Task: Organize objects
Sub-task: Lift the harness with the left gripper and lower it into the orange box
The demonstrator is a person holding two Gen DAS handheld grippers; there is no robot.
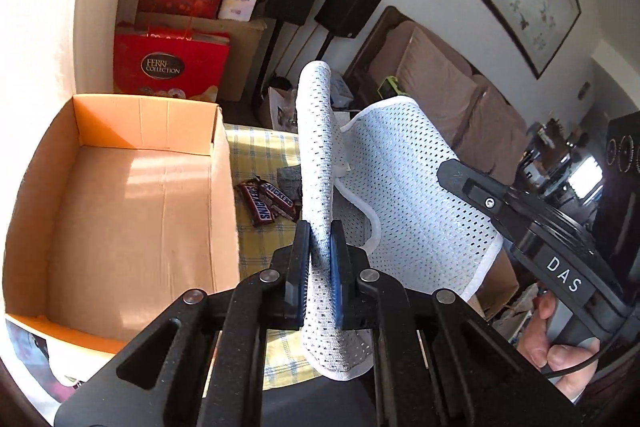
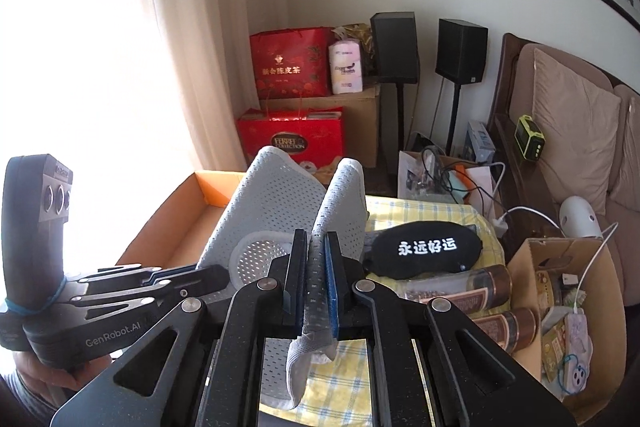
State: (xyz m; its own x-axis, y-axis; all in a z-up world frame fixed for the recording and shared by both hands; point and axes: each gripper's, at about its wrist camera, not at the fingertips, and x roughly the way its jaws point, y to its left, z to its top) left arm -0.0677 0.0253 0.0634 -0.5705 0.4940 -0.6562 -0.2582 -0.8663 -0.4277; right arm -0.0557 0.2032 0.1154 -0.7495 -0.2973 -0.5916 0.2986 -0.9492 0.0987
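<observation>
Both grippers are clamped on the white mesh cloth, the left gripper (image 1: pixel 320 247) on one edge and the right gripper (image 2: pixel 316 259) on another, holding the cloth (image 1: pixel 400 187) above the checked table (image 1: pixel 264 151) beside the open box (image 1: pixel 120 187). If the two pull apart unevenly, I'd expect an edge to slip free and flop onto the Snickers bars (image 1: pixel 268 203).

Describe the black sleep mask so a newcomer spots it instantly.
Start at the yellow checked tablecloth. The black sleep mask lies on it, just behind two brown jars on their sides. It alone is soft, black and printed with white Chinese characters.
</observation>
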